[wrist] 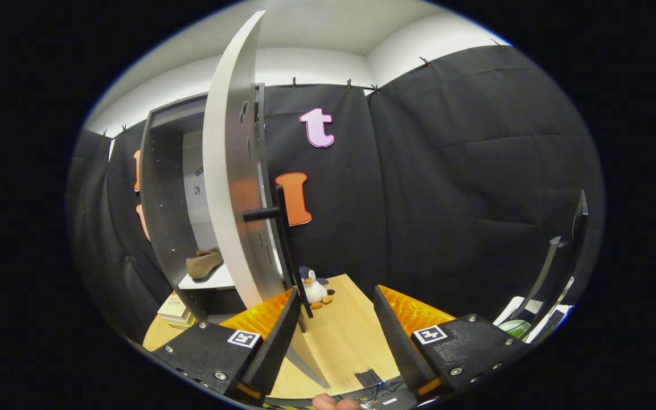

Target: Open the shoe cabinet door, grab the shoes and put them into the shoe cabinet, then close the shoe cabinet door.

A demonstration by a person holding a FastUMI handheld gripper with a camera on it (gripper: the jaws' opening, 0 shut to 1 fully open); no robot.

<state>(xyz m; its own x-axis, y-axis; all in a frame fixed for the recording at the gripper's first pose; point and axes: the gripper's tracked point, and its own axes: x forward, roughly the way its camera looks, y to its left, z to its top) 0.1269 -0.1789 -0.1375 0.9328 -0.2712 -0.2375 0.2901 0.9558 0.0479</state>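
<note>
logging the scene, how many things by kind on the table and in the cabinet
shoe cabinet: 1, door open
shoes: 1, brown shoe on its shelf
plush toys: 1, penguin
books: 1 stack
total: 4
tongs open, beside the door

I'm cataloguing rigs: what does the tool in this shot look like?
The tool has two wedge-shaped fingers with ribbed inner pads. Each sits on a bolted block carrying a square black-and-white marker. The fingers stand apart beside the cabinet door.

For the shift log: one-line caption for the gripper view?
Open gripper near the open cabinet door, brown shoe already on the shelf.
</note>
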